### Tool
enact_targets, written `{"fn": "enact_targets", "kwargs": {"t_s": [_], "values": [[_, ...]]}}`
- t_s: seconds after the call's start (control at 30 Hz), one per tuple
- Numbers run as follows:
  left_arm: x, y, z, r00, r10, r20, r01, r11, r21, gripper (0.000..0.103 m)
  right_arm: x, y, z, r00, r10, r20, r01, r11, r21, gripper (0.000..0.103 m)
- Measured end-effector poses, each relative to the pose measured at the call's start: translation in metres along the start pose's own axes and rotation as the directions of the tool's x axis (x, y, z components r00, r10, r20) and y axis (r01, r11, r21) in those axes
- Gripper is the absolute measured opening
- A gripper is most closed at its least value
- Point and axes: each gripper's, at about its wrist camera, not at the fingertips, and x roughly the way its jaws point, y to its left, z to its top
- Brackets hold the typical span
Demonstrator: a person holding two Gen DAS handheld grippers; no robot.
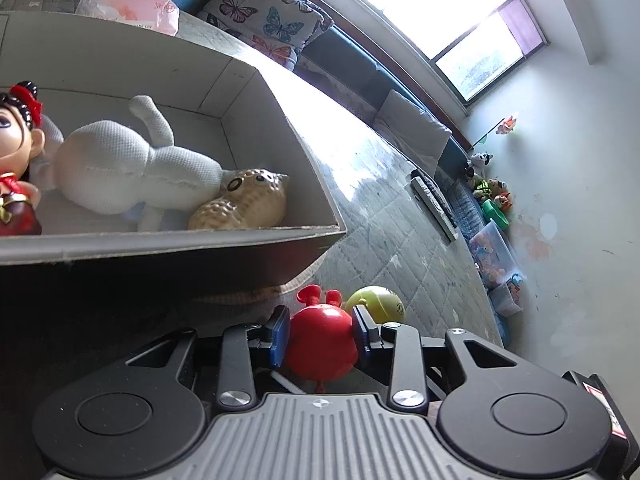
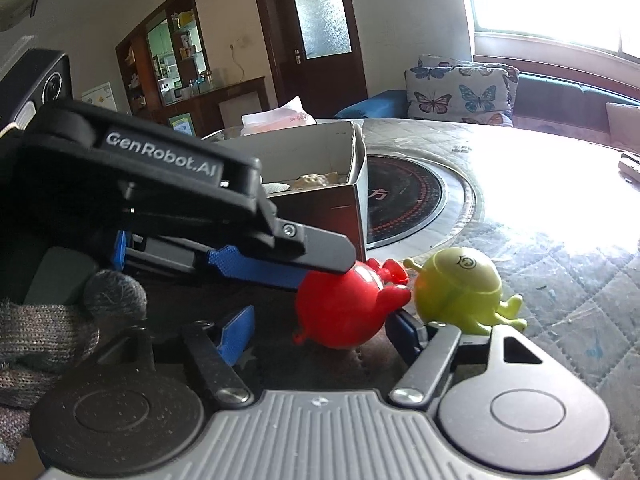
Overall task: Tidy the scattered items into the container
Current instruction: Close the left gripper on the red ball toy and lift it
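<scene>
My left gripper (image 1: 321, 330) is shut on a round red toy (image 1: 322, 342) just in front of the grey cardboard box (image 1: 256, 236). The red toy also shows in the right wrist view (image 2: 340, 310), pinched by the left gripper (image 2: 320, 276). A yellow-green round toy (image 1: 378, 302) lies on the quilted cloth beside it, also seen in the right wrist view (image 2: 460, 284). The box holds a white plush figure (image 1: 120, 168), a peanut-shaped toy (image 1: 244, 204) and a doll in red (image 1: 16, 160). My right gripper (image 2: 324, 330) is open, with the red toy between its blue fingers.
The table has a quilted cover (image 1: 400, 208) and a round hotplate (image 2: 408, 204) beside the box. A remote control (image 1: 434, 204) lies farther out. A tissue pack (image 1: 132, 6) sits behind the box. A butterfly cushion (image 2: 456, 88) and small toys (image 1: 492, 196) line the wall.
</scene>
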Motion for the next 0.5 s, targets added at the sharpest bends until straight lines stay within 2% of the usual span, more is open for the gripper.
{"fn": "enact_targets", "kwargs": {"t_s": [0.23,0.5], "values": [[-0.015,0.005,-0.008,0.999,-0.017,-0.034,0.017,1.0,-0.012,0.036,-0.012,0.003,-0.005,0.999,0.035,0.002,-0.035,0.999,0.0,0.068],[-0.038,0.006,-0.026,0.999,-0.006,-0.054,0.006,1.0,-0.008,0.036,-0.025,0.019,-0.014,0.995,0.099,-0.018,-0.1,0.995,-0.029,0.067]]}}
